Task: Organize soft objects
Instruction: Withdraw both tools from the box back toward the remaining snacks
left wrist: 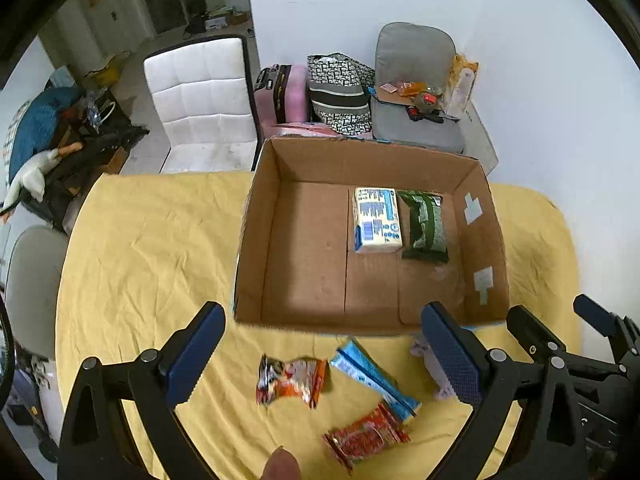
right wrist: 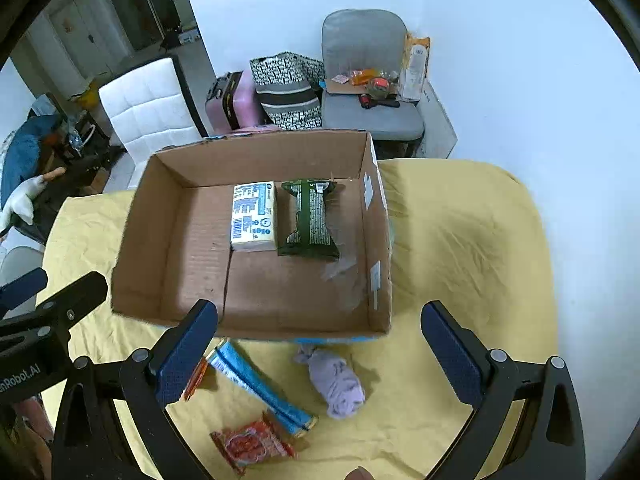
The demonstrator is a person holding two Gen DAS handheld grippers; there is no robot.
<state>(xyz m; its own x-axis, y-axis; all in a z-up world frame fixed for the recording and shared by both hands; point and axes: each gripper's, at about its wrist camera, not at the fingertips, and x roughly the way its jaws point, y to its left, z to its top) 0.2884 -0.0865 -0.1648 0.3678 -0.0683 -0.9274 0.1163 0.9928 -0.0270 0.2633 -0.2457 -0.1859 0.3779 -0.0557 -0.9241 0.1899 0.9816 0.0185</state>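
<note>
Red snack packet (left wrist: 365, 438), yellow tablecloth (left wrist: 160, 248), cardboard box (left wrist: 256, 240)

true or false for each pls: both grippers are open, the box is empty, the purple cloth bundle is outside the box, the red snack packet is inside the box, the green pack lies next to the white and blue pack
1. Both grippers are open. True: the left gripper and right gripper hold nothing, jaws wide apart.
2. The cardboard box is empty. False: it holds two packs.
3. The purple cloth bundle is outside the box. True: it lies on the yellow cloth in front of the box.
4. The red snack packet is inside the box. False: it lies on the yellow cloth, outside.
5. The green pack lies next to the white and blue pack. True: side by side on the box floor.
</note>
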